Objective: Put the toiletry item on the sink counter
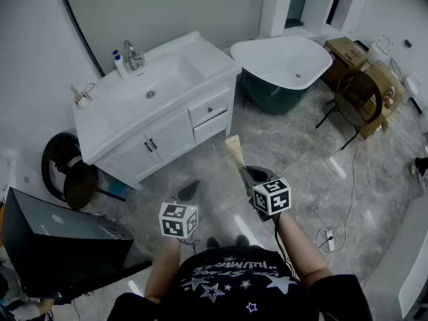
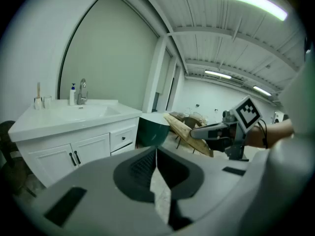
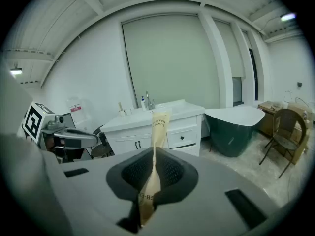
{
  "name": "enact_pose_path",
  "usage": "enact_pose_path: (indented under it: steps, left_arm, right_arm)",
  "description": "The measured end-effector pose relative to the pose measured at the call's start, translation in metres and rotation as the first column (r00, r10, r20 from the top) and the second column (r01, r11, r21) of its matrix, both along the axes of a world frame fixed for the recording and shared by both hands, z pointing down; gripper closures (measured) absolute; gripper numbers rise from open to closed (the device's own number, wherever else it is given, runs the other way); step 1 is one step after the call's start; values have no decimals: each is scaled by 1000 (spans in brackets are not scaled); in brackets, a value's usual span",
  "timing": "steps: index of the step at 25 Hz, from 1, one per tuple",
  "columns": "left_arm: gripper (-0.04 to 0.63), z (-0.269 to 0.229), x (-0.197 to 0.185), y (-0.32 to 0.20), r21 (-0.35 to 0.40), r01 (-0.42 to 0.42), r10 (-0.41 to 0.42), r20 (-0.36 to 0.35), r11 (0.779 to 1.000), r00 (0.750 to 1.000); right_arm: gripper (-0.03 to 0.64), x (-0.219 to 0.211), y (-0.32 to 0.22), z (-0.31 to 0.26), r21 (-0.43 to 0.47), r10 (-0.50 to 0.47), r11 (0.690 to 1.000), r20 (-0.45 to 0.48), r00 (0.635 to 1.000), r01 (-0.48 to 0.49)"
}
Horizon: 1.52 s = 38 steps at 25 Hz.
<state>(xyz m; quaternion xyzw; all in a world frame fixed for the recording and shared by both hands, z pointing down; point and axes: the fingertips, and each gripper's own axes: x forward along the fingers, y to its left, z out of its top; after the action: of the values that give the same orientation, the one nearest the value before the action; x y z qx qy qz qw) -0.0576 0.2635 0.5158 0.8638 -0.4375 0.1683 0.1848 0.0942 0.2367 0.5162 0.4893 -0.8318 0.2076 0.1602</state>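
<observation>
The right tool (image 3: 153, 168) is squeezed tight on a tan paper toothbrush packet (image 3: 158, 127). The packet sticks up out of it, above the floor and well away from the white sink tabletop (image 1: 212, 57). The left tool (image 2: 156, 168) has its jaws pressed together, holding nothing.

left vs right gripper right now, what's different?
Right gripper fingers pinch a tan toothbrush packet that sticks out past them; left gripper fingers are shut on nothing. In the head view the right gripper is farther forward than the left gripper. Shared: both face the sink counter, short of it.
</observation>
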Motion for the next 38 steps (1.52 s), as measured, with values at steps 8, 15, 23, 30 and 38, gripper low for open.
enact_pose_path:
  steps: [8,15,23,30,38]
  left_arm:
    - [574,-7,-15,-4,18,-4,4,-12,1000,1000]
    - [574,-5,-32,9,13,-54,54,-32,998,998]
    - [574,1,-64,11,7,-45,45,-48,999,998]
    - [574,-7,-78,-6,19,-21,22,-71,1000,997]
    - [574,7,-81,-45,-17,26,-27,-73,1000,997]
  right_arm:
    - [592,-21,-6,-3,12,-7,1000,-6,1000,7]
    - [593,-43,-2,3,2,-1,1000,-16,1000,1]
    - [592,-64,-2,9,-16,30,999,9,1000,-30]
    - [592,-70,-25,3,-3,21,1000,-6,1000,-21]
    - [592,-63,-78,20,-29,2,1000,12,1000,-2]
